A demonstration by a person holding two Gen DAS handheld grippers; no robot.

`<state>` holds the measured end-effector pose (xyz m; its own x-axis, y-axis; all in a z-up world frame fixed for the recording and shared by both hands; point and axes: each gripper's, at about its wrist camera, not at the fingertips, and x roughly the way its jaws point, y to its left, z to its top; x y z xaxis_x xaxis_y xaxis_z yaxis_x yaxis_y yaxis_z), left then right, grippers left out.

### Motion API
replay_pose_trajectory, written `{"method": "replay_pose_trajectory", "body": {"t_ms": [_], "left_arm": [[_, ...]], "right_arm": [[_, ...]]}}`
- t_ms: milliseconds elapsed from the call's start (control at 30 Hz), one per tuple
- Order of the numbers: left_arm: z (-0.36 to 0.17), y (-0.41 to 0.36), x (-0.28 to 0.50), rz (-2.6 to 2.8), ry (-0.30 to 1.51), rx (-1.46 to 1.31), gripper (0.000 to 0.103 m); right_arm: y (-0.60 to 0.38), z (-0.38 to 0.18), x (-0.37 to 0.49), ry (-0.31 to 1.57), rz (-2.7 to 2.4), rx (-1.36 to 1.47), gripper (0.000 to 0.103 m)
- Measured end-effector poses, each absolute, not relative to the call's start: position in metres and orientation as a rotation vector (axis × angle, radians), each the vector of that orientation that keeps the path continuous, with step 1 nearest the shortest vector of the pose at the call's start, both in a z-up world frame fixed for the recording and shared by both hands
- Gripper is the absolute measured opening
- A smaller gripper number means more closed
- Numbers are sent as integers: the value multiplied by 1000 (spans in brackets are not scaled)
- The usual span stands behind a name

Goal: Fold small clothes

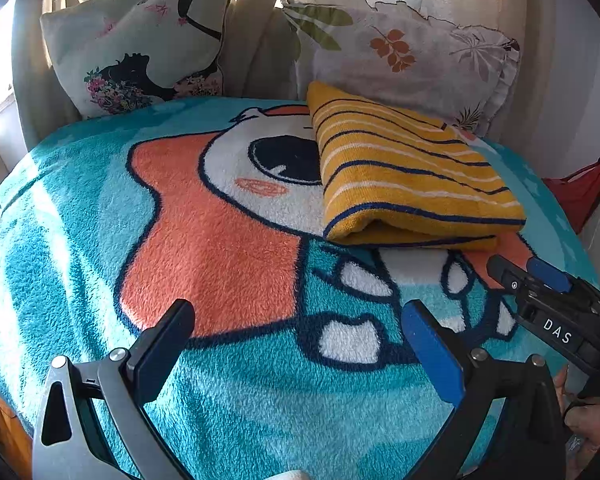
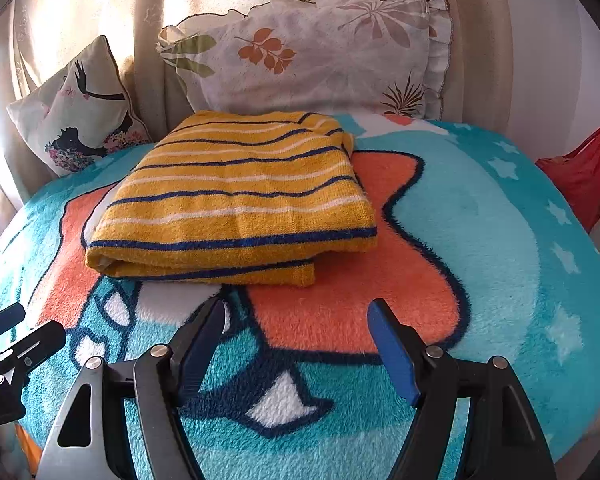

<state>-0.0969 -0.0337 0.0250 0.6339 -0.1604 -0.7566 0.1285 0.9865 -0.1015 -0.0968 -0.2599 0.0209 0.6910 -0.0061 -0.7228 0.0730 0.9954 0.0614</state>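
My striped yellow garment lies folded in a thick rectangle on the bed's fleece blanket, just ahead of my right gripper. My left gripper hovers over bare blanket, nearer me. Both sets of fingers are spread wide, grasping nothing. The fold looks nearly finished, I judge; I would press the layers flat and square the lower edge that sticks out. The plush surface may drag the knit. Two cushions lean against curtains; something red hangs at the right.
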Motion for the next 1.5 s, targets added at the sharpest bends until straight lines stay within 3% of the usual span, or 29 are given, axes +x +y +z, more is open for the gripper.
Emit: {"method": "replay_pose_trajectory", "body": {"t_ms": [1500], "left_arm": [[28,-33,-118,-232,878,-101,103]], "right_arm": [[-251,36,-118,781,-52,69,82]]}}
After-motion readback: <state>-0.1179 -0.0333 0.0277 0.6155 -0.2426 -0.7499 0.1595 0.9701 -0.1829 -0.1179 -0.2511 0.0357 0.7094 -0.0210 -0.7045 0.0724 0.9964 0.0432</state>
